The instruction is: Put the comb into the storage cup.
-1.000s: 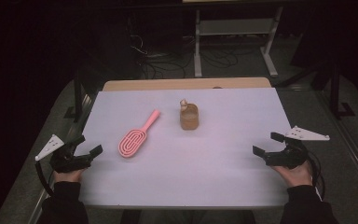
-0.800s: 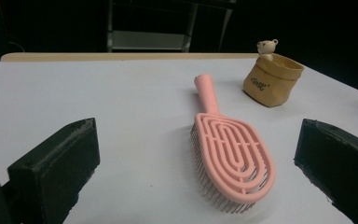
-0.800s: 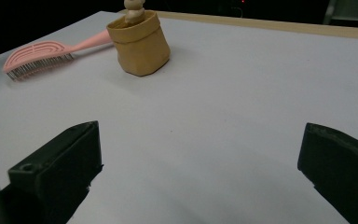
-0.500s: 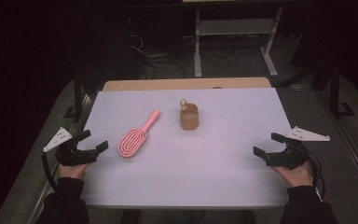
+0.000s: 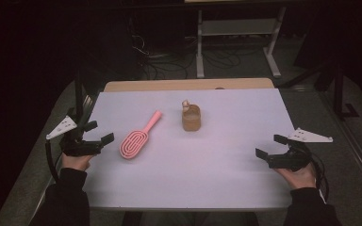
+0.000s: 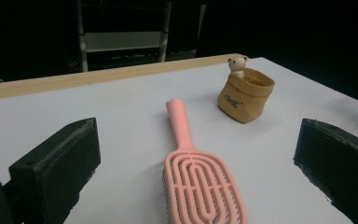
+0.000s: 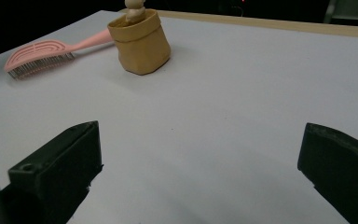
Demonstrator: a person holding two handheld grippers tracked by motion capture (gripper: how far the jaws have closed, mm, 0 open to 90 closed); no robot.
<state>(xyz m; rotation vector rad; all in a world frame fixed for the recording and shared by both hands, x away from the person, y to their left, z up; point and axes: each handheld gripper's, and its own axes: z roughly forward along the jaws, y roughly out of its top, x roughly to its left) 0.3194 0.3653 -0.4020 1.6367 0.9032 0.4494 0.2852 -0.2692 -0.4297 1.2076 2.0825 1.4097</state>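
Observation:
A pink hairbrush [image 5: 137,138] [image 6: 200,182] [image 7: 42,50] lies bristles down on the white table [image 5: 217,179], left of centre, handle pointing away and right. A small tan pouch [image 5: 191,117] [image 6: 245,95] [image 7: 141,42] with a bear figure at its rim stands near the middle. My left gripper [image 5: 98,133] [image 6: 198,168] is open at the table's left edge, just left of the brush head, which sits between its jaws in the left gripper view. My right gripper [image 5: 271,147] [image 7: 200,172] is open and empty near the right edge, far from both objects.
A wooden strip [image 5: 188,84] runs along the table's far edge. Beyond it stand a metal rack [image 5: 235,33] and loose cables [image 5: 169,56] on a dark floor. A dark post [image 5: 79,89] rises by the table's left side.
My left gripper has moved forward and slightly right, closer to the brush head. The right gripper, brush and pouch have stayed put.

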